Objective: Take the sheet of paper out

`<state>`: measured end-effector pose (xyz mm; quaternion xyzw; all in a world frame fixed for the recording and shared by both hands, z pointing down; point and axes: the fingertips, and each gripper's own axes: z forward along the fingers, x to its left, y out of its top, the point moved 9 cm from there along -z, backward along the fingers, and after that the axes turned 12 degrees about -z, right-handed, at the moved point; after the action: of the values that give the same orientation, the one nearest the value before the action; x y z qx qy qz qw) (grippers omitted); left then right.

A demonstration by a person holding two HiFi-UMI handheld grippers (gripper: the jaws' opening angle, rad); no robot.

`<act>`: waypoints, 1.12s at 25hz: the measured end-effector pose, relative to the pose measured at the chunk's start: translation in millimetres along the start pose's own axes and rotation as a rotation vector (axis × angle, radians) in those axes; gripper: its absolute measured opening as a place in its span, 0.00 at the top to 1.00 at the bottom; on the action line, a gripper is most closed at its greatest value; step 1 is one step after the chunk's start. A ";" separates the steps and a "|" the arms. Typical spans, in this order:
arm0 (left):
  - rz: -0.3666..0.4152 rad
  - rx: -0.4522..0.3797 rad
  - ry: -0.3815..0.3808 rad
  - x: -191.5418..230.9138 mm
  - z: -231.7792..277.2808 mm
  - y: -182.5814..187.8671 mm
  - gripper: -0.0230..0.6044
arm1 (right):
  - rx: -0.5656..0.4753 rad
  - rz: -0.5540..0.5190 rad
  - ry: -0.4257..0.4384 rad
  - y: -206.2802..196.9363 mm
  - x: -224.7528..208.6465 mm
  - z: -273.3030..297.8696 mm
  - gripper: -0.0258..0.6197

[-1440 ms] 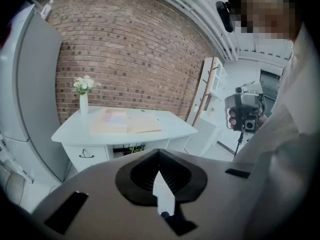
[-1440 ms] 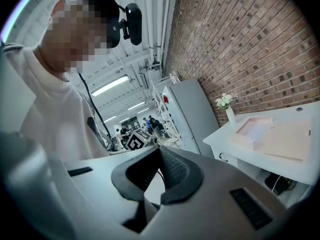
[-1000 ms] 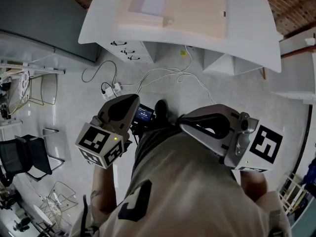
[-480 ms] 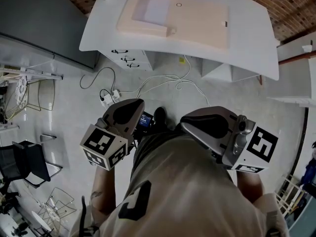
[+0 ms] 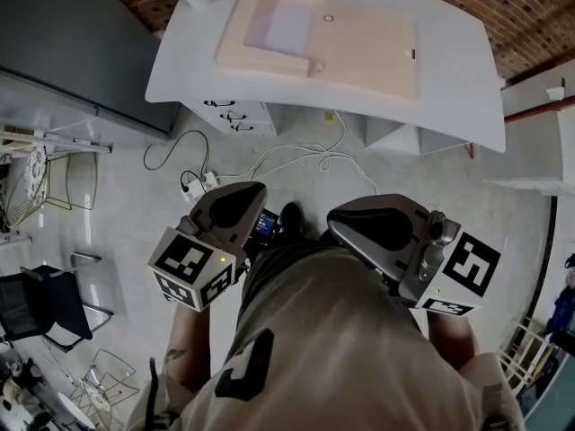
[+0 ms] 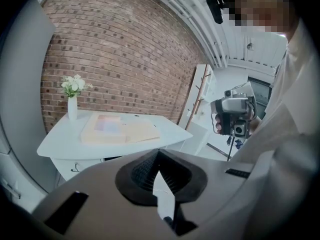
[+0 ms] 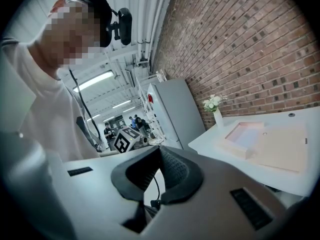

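White table point(image 5: 449, 92) with beige folder point(image 5: 359, 48); left gripper point(image 5: 252, 192), right gripper point(image 5: 338, 224) closed, empty

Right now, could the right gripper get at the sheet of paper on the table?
Probably not yet: the right gripper is held at the person's body, with floor between it and the table. Nothing covers the paper itself.

Bright, even indoor light, sharp focus, strong fisheye bending at edges.
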<state>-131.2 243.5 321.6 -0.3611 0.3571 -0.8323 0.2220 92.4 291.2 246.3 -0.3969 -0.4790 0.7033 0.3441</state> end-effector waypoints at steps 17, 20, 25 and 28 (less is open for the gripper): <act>-0.002 -0.022 -0.033 31.5 -12.9 7.6 0.94 | 0.032 -0.012 -0.007 6.5 -0.4 42.9 0.92; -0.005 -0.015 -0.033 38.4 -15.9 7.3 0.94 | 0.023 0.009 0.012 8.8 -1.4 50.8 0.92; -0.014 -0.019 -0.031 50.3 -20.0 9.4 0.94 | 0.029 0.028 0.033 12.7 -5.8 65.3 0.92; -0.018 -0.026 -0.030 56.8 -21.8 10.6 0.94 | 0.042 0.027 0.034 13.6 -7.2 72.5 0.92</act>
<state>-183.0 210.5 328.3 -0.3795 0.3613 -0.8241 0.2152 29.8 251.8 251.5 -0.4082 -0.4527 0.7108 0.3509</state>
